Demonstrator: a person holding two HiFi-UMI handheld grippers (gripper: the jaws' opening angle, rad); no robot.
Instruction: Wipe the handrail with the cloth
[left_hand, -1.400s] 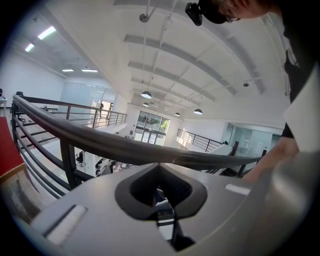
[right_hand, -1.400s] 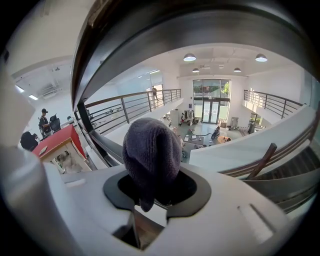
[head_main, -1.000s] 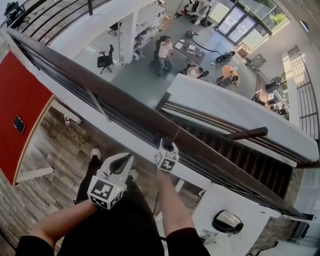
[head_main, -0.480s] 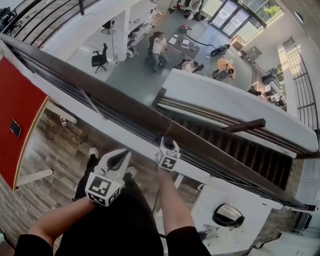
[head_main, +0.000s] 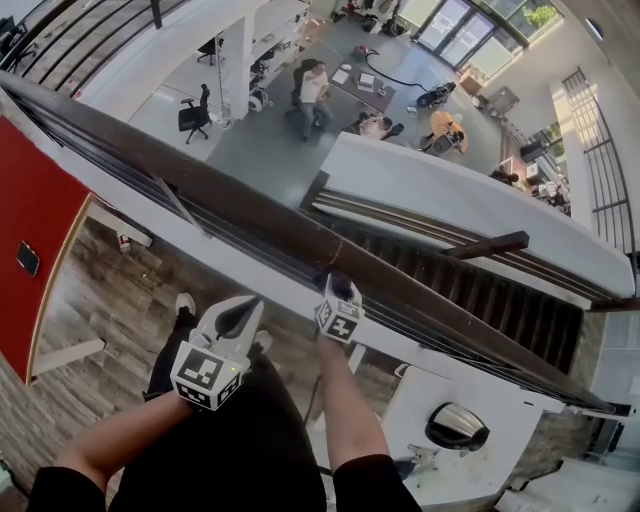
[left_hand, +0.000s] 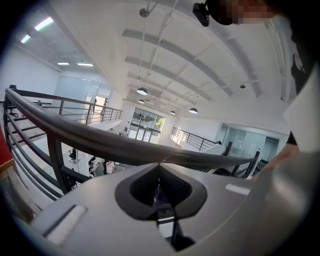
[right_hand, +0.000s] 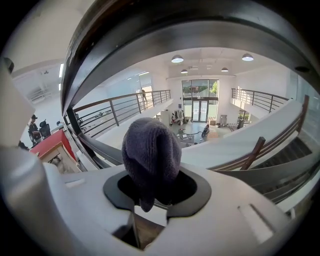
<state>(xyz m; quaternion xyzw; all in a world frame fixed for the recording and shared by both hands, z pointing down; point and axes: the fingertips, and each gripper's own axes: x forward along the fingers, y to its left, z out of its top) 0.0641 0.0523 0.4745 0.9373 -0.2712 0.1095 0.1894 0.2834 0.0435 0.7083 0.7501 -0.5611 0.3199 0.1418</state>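
Right gripper has its 2 jaws clamped on a bunched grey knitted cloth, which pokes out past the tips so fabric rather than plastic meets the long dark brown wooden handrail. The cloth sits at the rail's near edge; contact is unclear. Left gripper, jaws together and empty, hangs below the rail, probably to stay clear of the wiping path.

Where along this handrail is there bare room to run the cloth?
Handrail is bare both ways from the right gripper: up-left past the red panel, and down-right beside the stairs. Crowded only near the cloth, with the left gripper close below.
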